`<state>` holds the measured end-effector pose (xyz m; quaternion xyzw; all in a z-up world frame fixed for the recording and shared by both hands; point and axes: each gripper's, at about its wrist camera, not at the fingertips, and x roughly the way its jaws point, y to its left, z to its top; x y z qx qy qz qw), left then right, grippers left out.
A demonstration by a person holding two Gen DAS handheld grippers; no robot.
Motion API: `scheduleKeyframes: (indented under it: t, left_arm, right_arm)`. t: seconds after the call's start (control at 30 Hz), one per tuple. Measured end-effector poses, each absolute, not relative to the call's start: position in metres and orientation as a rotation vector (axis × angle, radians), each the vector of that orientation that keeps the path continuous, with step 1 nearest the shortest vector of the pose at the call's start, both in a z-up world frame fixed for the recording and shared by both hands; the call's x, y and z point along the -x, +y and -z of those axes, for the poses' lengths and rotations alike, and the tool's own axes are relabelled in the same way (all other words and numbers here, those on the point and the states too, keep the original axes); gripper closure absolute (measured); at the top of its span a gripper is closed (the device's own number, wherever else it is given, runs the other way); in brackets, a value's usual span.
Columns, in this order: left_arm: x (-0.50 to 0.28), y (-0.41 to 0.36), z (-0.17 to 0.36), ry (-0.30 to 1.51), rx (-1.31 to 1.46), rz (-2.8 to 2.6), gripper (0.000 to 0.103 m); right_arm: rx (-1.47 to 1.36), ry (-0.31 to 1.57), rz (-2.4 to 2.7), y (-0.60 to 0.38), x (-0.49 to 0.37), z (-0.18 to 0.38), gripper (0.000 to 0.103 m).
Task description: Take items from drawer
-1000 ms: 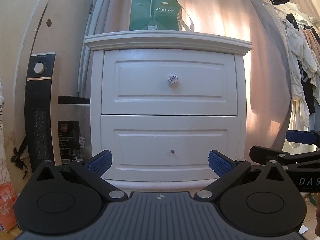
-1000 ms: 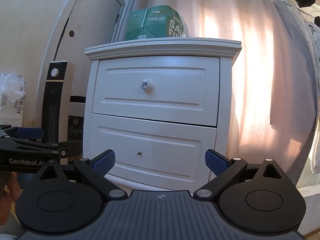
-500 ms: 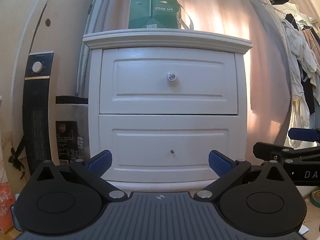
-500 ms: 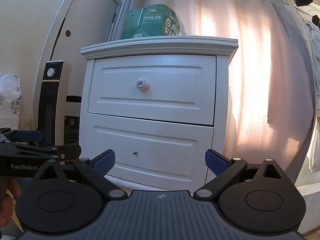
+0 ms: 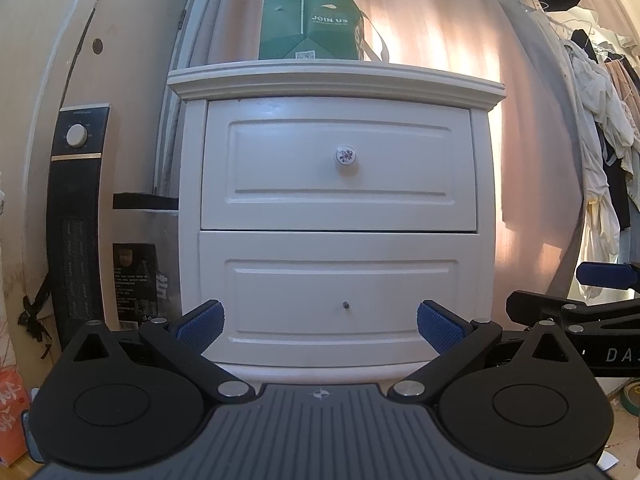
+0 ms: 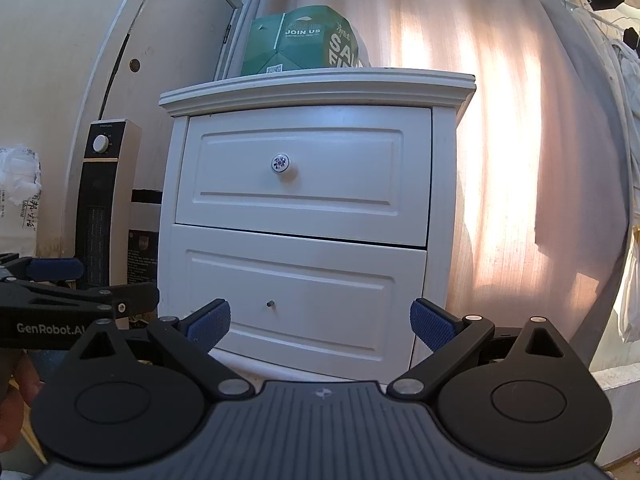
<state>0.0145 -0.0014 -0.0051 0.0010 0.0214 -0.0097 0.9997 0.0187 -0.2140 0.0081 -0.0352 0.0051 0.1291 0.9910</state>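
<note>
A white nightstand with two drawers stands ahead in both wrist views. Its upper drawer is closed and carries a round patterned knob. The lower drawer is closed too, with only a small dark stud. My left gripper is open and empty, level with the lower drawer and short of it. My right gripper is likewise open and empty in front of the lower drawer. The drawers' contents are hidden.
A green paper bag sits on top of the nightstand. A tall black heater stands to its left, with a boxed item between them. Pink curtains hang behind; clothes hang at right.
Both grippers have drifted slightly closer to the nightstand, which looks a little larger. Both stay open, and the drawers stay closed.
</note>
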Motion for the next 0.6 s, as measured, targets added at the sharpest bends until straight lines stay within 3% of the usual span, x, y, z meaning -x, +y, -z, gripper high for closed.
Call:
scheduleKeyframes:
  t: [0.6]
  left_arm:
    - [-0.0158,-0.0020,0.0048,0.033,-0.013,0.013,0.000]
  right_arm:
    - [0.079,0.018,-0.258,-0.2143,-0.0184,-0.0055,0.000]
